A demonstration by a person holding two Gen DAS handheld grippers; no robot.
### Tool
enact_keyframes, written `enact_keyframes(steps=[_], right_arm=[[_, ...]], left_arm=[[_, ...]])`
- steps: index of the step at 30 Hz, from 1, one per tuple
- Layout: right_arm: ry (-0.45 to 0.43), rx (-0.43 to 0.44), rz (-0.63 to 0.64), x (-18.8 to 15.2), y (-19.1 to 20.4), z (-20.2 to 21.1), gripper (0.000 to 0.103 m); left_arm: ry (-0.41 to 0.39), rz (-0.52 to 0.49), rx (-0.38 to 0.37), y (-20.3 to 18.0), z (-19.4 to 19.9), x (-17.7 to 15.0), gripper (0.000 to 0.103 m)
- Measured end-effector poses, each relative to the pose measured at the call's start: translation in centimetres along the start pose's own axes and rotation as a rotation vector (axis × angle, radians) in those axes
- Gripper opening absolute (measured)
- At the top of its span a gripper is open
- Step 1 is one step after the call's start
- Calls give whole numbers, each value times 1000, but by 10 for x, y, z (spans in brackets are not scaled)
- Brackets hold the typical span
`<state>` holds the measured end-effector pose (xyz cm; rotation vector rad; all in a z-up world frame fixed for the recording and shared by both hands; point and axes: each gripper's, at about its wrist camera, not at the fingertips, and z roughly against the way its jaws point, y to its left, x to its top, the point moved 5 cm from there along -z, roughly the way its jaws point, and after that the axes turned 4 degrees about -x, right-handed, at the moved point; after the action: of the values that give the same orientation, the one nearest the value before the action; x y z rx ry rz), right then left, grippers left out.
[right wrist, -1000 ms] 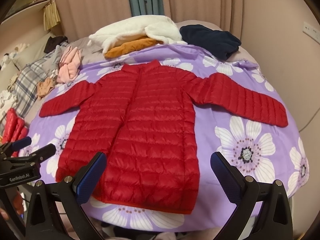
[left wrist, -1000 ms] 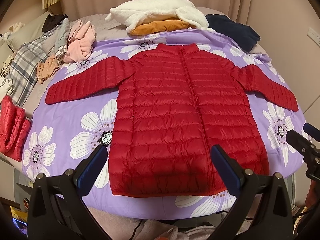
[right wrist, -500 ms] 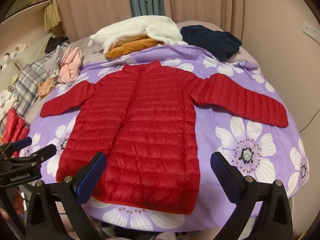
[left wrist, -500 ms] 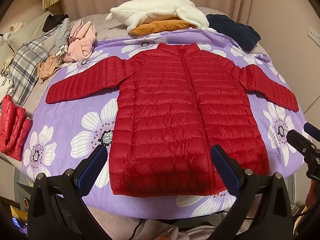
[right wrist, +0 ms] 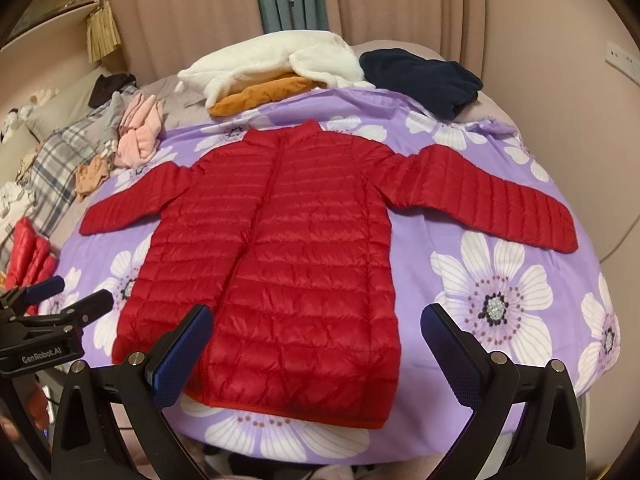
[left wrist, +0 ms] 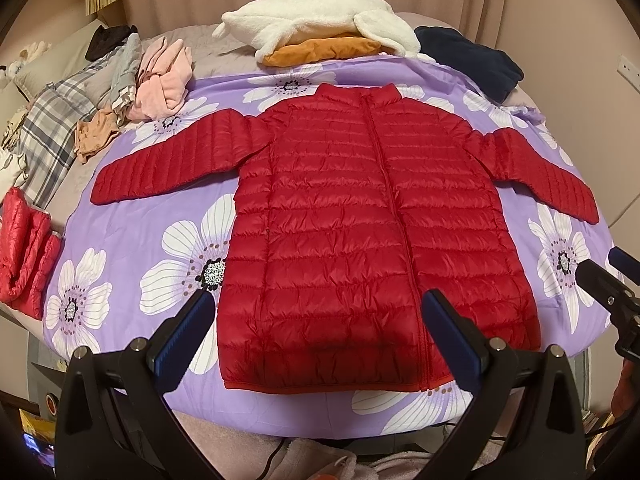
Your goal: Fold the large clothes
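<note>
A red quilted puffer jacket [left wrist: 352, 232] lies flat and zipped, front up, on a purple flowered sheet [left wrist: 132, 232], both sleeves spread out sideways. It also shows in the right wrist view [right wrist: 280, 264]. My left gripper [left wrist: 320, 336] is open and empty, hovering just short of the jacket's hem. My right gripper [right wrist: 316, 344] is open and empty, near the hem's right half. The right gripper shows at the left wrist view's right edge [left wrist: 612, 276], and the left gripper at the right wrist view's left edge [right wrist: 68, 300].
A white fleece on an orange garment [left wrist: 320, 36] and a navy garment [left wrist: 468, 60] lie behind the collar. Pink clothes [left wrist: 164, 76] and plaid fabric [left wrist: 48, 136] lie at far left. A folded red puffer [left wrist: 24, 248] lies at the bed's left edge.
Both views have shifted only slightly; the jacket lies the same and both grippers stay open.
</note>
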<state>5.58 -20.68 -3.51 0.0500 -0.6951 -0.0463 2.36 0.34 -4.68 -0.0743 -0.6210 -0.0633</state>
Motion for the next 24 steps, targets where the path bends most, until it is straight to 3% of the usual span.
enact_keyframes(steps=[7, 12, 17, 24], right_arm=[[-1, 175, -119, -2, -20, -12, 102], [-20, 289, -238, 2, -55, -28, 102], [-9, 225, -465, 7, -127, -67, 102], [-8, 167, -736, -7, -215, -104, 102]], left_arm=[[26, 152, -87, 15, -18, 7, 103], [19, 257, -128, 30, -30, 11, 103], [18, 391, -243, 45, -44, 11, 103], [12, 426, -324, 47, -57, 21, 103]])
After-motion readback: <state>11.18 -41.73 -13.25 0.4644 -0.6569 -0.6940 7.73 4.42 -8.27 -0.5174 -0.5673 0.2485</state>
